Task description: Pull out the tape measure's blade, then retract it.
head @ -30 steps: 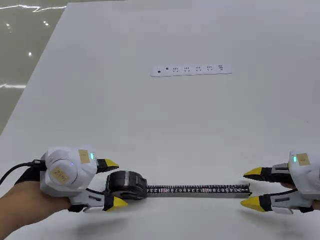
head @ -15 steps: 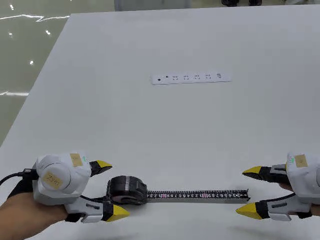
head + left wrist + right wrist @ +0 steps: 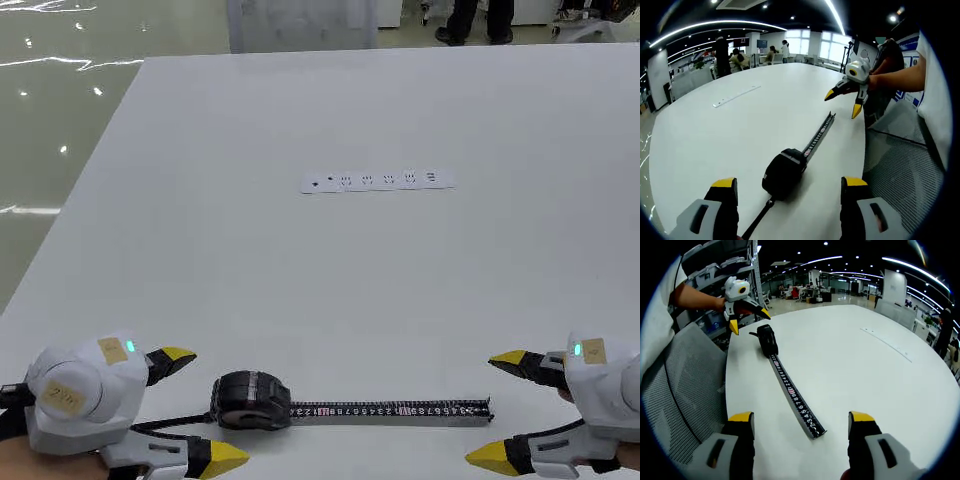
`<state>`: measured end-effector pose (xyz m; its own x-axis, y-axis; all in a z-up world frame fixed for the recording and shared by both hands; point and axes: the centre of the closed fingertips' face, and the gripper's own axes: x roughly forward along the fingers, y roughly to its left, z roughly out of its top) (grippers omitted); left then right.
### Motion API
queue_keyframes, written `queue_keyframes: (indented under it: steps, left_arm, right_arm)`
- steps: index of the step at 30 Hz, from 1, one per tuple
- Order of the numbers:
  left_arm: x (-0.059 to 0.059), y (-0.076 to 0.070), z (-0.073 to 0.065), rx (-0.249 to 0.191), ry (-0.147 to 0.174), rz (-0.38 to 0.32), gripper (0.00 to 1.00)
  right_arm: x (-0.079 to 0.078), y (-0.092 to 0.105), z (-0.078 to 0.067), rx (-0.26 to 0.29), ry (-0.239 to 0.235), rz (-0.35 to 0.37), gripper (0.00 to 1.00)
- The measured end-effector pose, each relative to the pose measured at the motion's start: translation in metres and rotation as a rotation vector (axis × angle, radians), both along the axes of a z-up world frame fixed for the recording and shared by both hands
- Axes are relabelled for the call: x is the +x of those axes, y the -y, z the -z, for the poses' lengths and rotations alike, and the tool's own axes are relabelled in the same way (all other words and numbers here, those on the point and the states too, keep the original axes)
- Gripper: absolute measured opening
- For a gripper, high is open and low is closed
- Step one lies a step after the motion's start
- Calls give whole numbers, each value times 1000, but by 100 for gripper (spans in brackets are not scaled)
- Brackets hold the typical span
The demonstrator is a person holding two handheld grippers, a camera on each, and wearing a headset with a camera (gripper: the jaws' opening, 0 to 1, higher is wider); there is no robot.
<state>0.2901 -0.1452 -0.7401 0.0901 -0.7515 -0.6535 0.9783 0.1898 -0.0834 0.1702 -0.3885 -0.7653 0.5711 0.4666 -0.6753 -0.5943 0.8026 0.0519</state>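
**A:** Where'd the tape measure [image 3: 250, 400] end up?

**B:** It lay flat on the white desk [image 3: 300, 270], with its blade [image 3: 390, 409] pulled out toward the right. The left tongs [image 3: 205, 406] gaped wide just behind it, gripping nothing. The right tongs [image 3: 495, 407] were also wide open and empty, their tips near the blade's end.

**A:** And that dark cord [image 3: 175, 422]?

**B:** Maybe a wrist strap, too thin to tell. 1 power strip [image 3: 375, 181] sat well beyond.

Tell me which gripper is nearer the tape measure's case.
The left gripper, open beside the black case; the right gripper sits by the blade's tip.
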Motion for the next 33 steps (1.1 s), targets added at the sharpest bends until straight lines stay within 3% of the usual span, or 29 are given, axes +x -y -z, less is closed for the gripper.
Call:
queue_keyframes:
  steps: [11,16,33]
  left_arm:
    - [-3,-21,-8,-33,-28,-100,88]
    - [-5,-29,-11,-49,-25,-136,90]
    - [-12,-52,-12,-72,-24,-271,97]
  right_arm:
    - [-12,2,-7,16,13,90,86]
    - [-17,5,-10,34,24,144,89]
    - [-28,9,-21,36,45,208,92]
